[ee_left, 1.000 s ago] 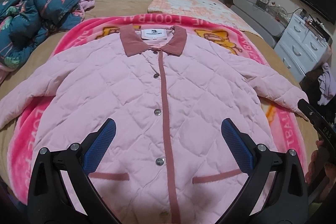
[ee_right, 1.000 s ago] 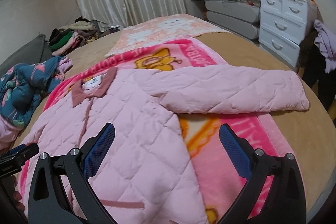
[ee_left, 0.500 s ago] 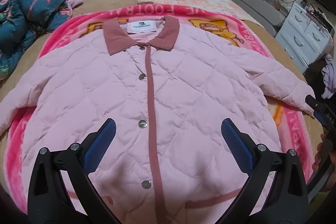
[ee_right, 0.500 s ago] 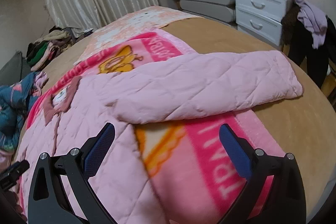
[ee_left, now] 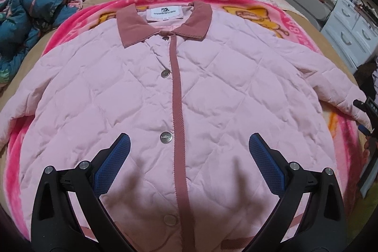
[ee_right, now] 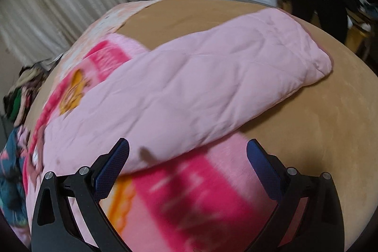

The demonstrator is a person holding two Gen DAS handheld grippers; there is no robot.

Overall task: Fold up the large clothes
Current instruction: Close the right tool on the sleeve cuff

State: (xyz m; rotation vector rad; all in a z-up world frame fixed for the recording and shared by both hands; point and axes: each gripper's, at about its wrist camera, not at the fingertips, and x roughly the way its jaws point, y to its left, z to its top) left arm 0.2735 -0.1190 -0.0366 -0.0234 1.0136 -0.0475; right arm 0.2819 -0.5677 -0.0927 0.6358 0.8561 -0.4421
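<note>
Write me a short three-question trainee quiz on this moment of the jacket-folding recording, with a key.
1. True or false: the pink quilted jacket lies front side up with its snaps closed.
2. Multiple choice: the right gripper points toward A) the collar, B) a sleeve, C) the pile of clothes at the far end.
3. Fill in: both the left gripper and the right one are ____ and hold nothing.

Key
1. True: the collar and the trim strip with snaps face the camera.
2. B: the sleeve lies across the pink blanket and tan bed cover.
3. open
</note>
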